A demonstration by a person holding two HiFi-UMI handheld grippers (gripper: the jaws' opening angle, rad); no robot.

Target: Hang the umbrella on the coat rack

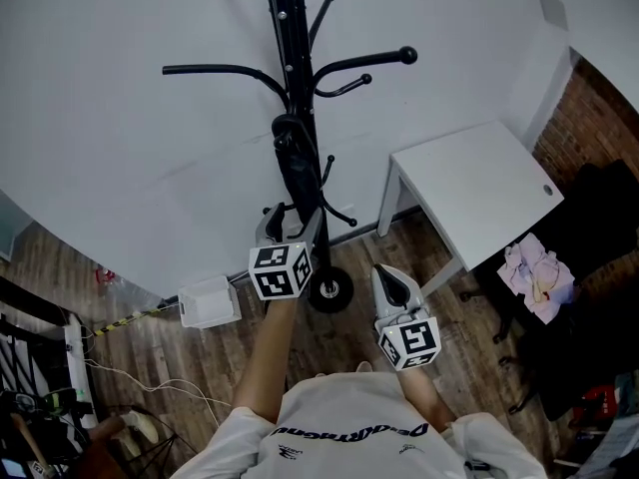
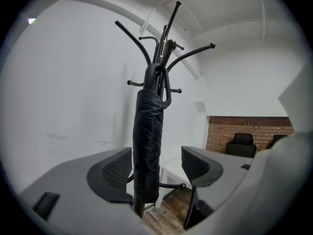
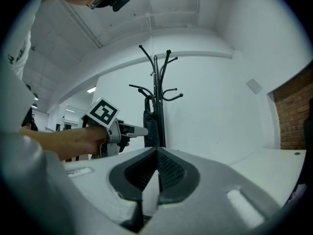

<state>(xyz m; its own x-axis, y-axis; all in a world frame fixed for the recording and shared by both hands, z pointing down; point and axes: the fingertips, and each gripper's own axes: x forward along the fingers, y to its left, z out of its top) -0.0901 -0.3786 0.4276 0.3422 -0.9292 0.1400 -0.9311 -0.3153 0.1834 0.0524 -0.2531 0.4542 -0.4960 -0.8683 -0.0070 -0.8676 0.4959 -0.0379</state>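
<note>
Left gripper (image 2: 157, 166) stands wide, its pads clear of the umbrella (image 2: 148, 141) between them. Umbrella appears hung by its top on the coat rack (image 2: 166, 48), close along the pole. I judge it light and stiff-cored, with soft, slippery fabric; grip mid-canopy, squarely. Right gripper (image 3: 157, 173) closed, empty, well apart.

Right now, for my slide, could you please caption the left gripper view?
Jaws apart, the left gripper straddles the furled black umbrella hanging on the coat rack.
</note>
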